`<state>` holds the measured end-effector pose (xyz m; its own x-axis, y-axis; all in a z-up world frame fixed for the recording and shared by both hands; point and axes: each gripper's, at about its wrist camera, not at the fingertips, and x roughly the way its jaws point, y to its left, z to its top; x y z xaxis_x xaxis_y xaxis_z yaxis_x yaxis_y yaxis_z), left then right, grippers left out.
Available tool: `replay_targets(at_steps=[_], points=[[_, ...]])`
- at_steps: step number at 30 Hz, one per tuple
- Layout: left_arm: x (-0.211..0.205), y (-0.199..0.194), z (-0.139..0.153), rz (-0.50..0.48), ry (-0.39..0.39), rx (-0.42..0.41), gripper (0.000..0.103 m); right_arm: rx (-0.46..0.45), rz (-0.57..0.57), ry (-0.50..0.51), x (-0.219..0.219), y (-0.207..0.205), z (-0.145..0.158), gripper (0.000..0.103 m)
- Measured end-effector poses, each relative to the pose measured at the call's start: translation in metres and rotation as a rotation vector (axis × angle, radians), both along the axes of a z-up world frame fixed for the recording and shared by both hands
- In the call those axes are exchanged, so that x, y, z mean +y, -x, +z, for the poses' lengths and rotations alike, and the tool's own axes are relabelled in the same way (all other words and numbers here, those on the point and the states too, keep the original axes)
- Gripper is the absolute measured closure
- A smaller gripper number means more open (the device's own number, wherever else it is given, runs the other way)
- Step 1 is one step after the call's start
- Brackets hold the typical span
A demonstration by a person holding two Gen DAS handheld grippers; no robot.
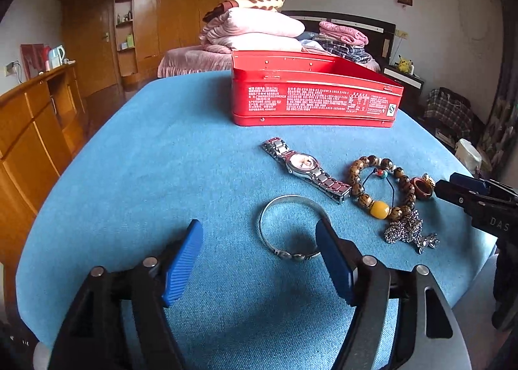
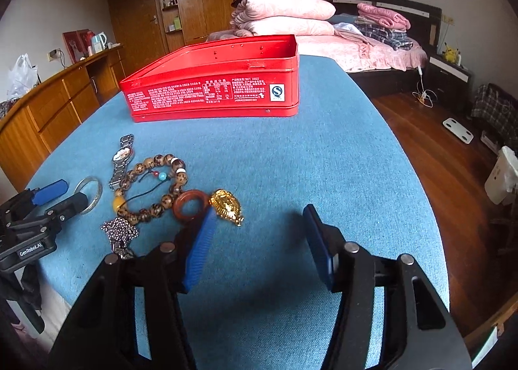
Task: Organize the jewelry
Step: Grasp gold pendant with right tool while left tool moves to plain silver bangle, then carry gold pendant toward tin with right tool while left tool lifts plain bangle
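Now the left gripper point(image 1: 259, 260) hangs low over the blue tablecloth point(image 1: 145, 175) with its blue pads spread wide and nothing pressed between them; its right pad sits in front of the silver bangle point(image 1: 288, 227), hiding part of the band, but contact cannot be told. The right gripper point(image 2: 259, 240) is parted too, nothing between its pads, the left pad just beside the brown ring point(image 2: 189, 204) and the gold pendant point(image 2: 226, 206).

Take the red tin point(image 1: 310, 101) as the anchor: it stands open at the far side of the cloth. In front of it lies the steel wristwatch point(image 1: 304, 166), nearer than that the bangle, and to the right of the watch the wooden bead bracelet point(image 1: 378, 185) with its amber bead. Touching the bracelet's near edge is a heap of silver chain point(image 1: 408, 230).

The left wrist view shows the bangle whole and the watch face clearly, yet the pendant is only a sliver behind the ring. The right wrist view gives the pendant in full, plus the wooden floor point(image 2: 437, 149) beside the table, while the left gripper covers part of the bangle there.
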<state>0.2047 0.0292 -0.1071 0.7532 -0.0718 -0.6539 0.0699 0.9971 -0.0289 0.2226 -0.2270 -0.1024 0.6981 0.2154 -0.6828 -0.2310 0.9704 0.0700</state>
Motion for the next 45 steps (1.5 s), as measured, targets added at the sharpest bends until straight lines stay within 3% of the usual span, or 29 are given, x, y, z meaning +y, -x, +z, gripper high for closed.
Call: replay_targets(at_steps=[9, 15, 22, 24, 28, 31, 33, 36, 38, 41, 45], points=[[-0.002, -0.005, -0.001, -0.001, -0.010, 0.006, 0.029, -0.016, 0.058, 0.066, 0.018, -0.003, -0.002, 0.061], [-0.003, -0.010, -0.002, -0.007, 0.000, 0.012, 0.031, -0.025, 0.102, 0.092, 0.026, -0.007, -0.002, 0.081], [-0.008, -0.010, -0.002, -0.024, 0.014, 0.012, 0.033, -0.023, 0.101, 0.080, 0.025, -0.007, -0.002, 0.082], [-0.013, -0.009, -0.002, -0.041, 0.006, 0.016, 0.026, -0.022, 0.099, 0.077, 0.025, -0.008, -0.002, 0.082], [-0.015, -0.009, -0.004, -0.044, 0.001, 0.011, 0.026, -0.022, 0.099, 0.072, 0.025, -0.008, -0.002, 0.082], [-0.015, -0.007, -0.004, -0.032, -0.011, -0.004, 0.043, -0.022, 0.097, 0.067, 0.024, -0.008, -0.002, 0.082], [-0.012, -0.007, -0.003, -0.023, 0.002, -0.011, 0.067, -0.027, 0.098, 0.068, 0.023, -0.008, -0.001, 0.083], [-0.002, -0.008, -0.002, -0.021, 0.057, -0.008, 0.081, -0.035, 0.100, 0.073, 0.024, -0.006, -0.001, 0.083], [0.002, -0.008, 0.000, -0.029, 0.103, 0.003, 0.077, -0.033, 0.100, 0.065, 0.023, -0.007, -0.001, 0.083], [-0.006, -0.004, 0.004, -0.061, 0.109, -0.003, 0.040, -0.034, 0.100, 0.068, 0.023, -0.007, -0.001, 0.083], [-0.022, -0.001, 0.003, -0.120, 0.063, 0.004, 0.033, -0.033, 0.100, 0.065, 0.022, -0.007, -0.001, 0.083]])
